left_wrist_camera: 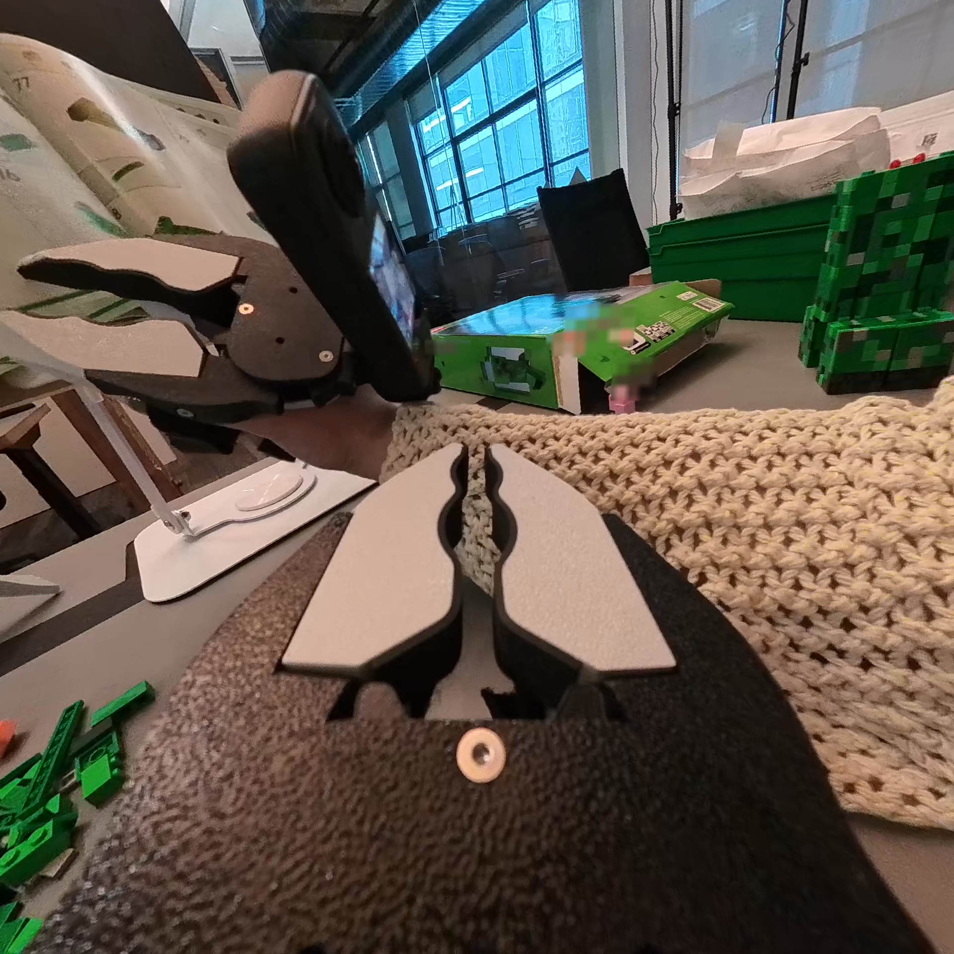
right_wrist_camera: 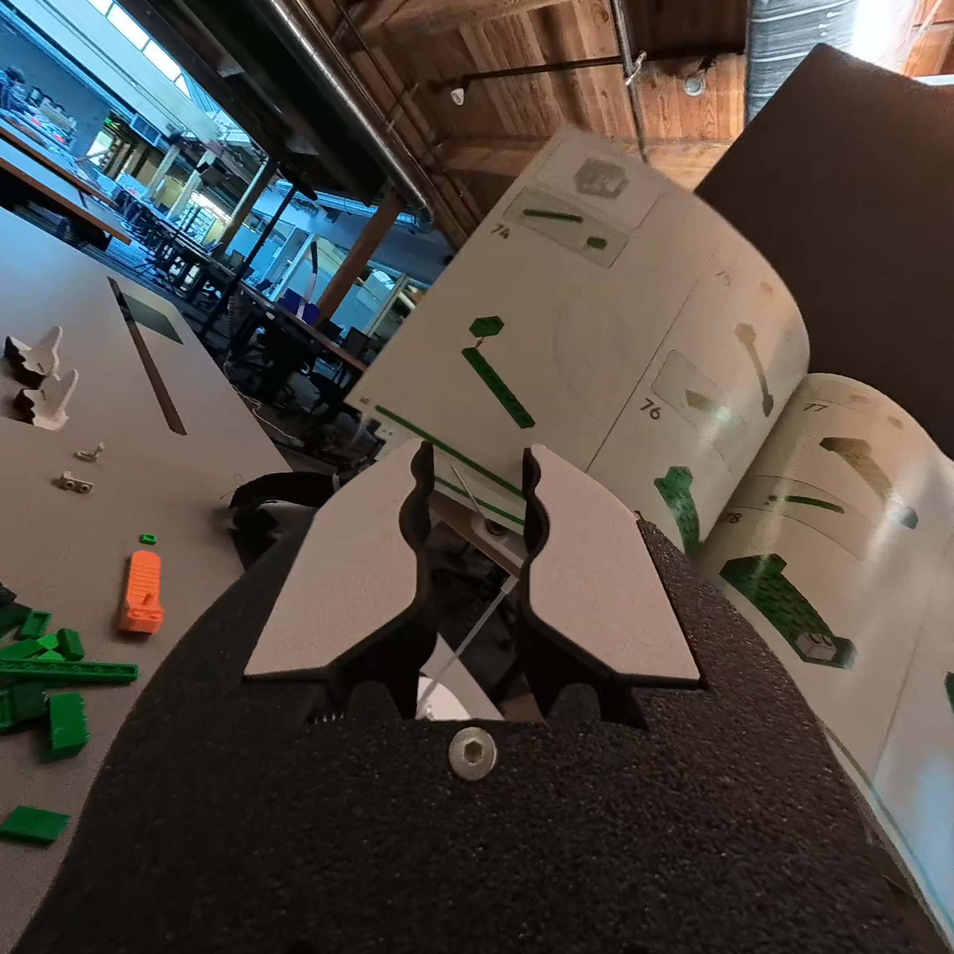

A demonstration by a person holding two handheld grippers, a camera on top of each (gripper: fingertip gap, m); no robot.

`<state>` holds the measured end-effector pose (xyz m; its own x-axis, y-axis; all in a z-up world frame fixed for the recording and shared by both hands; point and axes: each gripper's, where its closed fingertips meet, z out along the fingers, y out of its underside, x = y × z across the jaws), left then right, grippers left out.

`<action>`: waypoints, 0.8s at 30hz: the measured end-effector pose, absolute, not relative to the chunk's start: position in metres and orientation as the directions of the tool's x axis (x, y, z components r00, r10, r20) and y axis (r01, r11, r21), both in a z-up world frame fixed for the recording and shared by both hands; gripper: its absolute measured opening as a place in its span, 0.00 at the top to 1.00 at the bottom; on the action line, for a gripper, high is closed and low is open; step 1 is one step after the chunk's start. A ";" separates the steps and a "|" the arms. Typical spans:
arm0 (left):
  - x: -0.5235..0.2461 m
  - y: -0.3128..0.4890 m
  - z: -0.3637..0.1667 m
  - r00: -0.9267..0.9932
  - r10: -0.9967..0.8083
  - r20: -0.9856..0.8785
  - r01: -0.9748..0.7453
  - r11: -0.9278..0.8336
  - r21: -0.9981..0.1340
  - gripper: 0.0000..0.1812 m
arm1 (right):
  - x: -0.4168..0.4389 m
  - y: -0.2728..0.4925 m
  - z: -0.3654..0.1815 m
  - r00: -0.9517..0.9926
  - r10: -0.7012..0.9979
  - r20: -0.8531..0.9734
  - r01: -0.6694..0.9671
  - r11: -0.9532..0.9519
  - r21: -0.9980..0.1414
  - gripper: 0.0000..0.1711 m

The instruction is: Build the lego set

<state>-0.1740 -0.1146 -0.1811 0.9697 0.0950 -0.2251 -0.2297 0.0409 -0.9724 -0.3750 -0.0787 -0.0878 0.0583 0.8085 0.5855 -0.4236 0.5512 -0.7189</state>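
Loose green lego pieces (right_wrist_camera: 46,681) lie scattered on the grey surface (right_wrist_camera: 77,516), an orange brick separator (right_wrist_camera: 142,593) just beside them. A built green blocky figure (left_wrist_camera: 888,279) stands farther back on that surface, near a green box (left_wrist_camera: 573,351) and green bins (left_wrist_camera: 738,258). The instruction booklet (right_wrist_camera: 645,361) stands open on a white stand (left_wrist_camera: 217,537). The left claw (left_wrist_camera: 477,464) is nearly pressed together, empty, over a knitted sleeve (left_wrist_camera: 722,542). The right claw (right_wrist_camera: 475,464) is spread, holding nothing, before the booklet. Beyond the surface's far edge lie large windows (left_wrist_camera: 495,129), other desks and a wooden ceiling (right_wrist_camera: 516,77).
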 end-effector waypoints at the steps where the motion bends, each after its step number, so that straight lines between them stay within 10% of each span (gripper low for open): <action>1: -0.174 -0.115 -0.181 0.970 0.095 -0.225 -0.230 0.041 -0.972 0.98 | -0.375 -0.080 -0.088 0.050 0.809 0.585 -0.423 0.548 -0.722 0.81; 24: -0.175 -0.115 -0.180 0.972 0.096 -0.216 -0.221 0.046 -0.974 0.98 | -0.375 -0.077 -0.118 0.180 0.769 0.613 -0.402 0.627 -0.667 0.84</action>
<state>-0.1753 -0.1152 -0.1800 0.9717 0.0963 -0.2159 -0.2210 0.0465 -0.9742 -0.3746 -0.0769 -0.1175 0.1802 0.7689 0.6135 -0.4024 0.6267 -0.6673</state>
